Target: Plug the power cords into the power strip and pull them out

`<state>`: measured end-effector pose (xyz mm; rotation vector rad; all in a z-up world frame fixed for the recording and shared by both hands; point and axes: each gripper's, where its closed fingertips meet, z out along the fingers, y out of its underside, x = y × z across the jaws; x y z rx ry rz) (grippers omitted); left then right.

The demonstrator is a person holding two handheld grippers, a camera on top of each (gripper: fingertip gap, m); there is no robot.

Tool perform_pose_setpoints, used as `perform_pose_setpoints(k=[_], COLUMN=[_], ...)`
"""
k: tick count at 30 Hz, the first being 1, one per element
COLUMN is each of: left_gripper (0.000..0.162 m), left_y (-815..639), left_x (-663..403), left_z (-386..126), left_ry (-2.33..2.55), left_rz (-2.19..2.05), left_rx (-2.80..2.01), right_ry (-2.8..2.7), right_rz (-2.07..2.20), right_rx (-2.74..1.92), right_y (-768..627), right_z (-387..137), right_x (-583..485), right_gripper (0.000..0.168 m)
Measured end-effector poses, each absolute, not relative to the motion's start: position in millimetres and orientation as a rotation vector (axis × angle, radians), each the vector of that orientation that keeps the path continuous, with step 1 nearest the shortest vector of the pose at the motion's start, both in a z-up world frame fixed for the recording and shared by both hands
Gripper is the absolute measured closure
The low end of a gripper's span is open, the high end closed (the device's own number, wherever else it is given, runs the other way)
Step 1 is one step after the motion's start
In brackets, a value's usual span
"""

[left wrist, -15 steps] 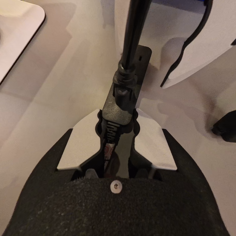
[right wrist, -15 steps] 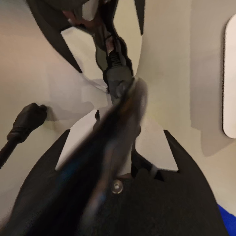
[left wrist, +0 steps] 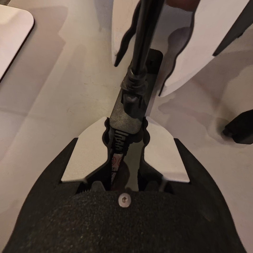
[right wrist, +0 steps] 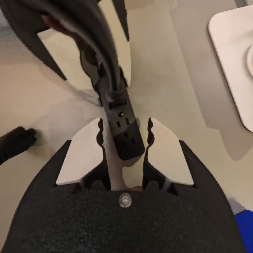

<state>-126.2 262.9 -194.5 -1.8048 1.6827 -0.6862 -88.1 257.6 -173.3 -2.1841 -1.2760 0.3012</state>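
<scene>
Both wrist cameras looked steeply down at the pale desk (left wrist: pixel 68 95) from close range. They faced each other along the black power strip (right wrist: pixel 123 131): the left view's strip (left wrist: pixel 123 121) ran toward 12 o'clock, the right view's toward 11 o'clock, and both views shared it.

Pale tabletop (left wrist: pixel 57 104), white board (right wrist: pixel 232 54) at edge.

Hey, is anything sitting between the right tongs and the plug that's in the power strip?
Nothing solid blocks the way. The open right tongs straddle the near end of the black rectangular power strip, and only two empty outlets lie before the black plastic plug. Its black cord rises away, toward the left tongs.
</scene>
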Motion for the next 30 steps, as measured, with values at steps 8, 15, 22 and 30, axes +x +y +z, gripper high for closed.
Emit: perform_pose_setpoints(k=[8, 15, 22, 30], left_gripper=[0.116, 0.11, 0.104, 0.115], left_y=[263, 266, 264, 188], left_x=[-129, -130, -132, -195], left_z=[-194, -195, -174, -104], left_ry=[1.649, 1.59, 1.349, 1.088], left_rz=[-0.662, -0.619, -0.618, -0.762], left_rx=[-1.82, -1.865, -1.917, -1.91], right_ry=[-1.276, -1.274, -1.285, -1.288], right_rz=[0.442, 0.495, 0.491, 0.47], right_rx=[-2.166, -2.054, -2.044, -2.036], right_y=[256, 259, 258, 258], right_z=[-196, -196, -196, -196], right_x=[-84, -87, -87, -87], right_gripper=[0.118, 0.119, 0.12, 0.121])
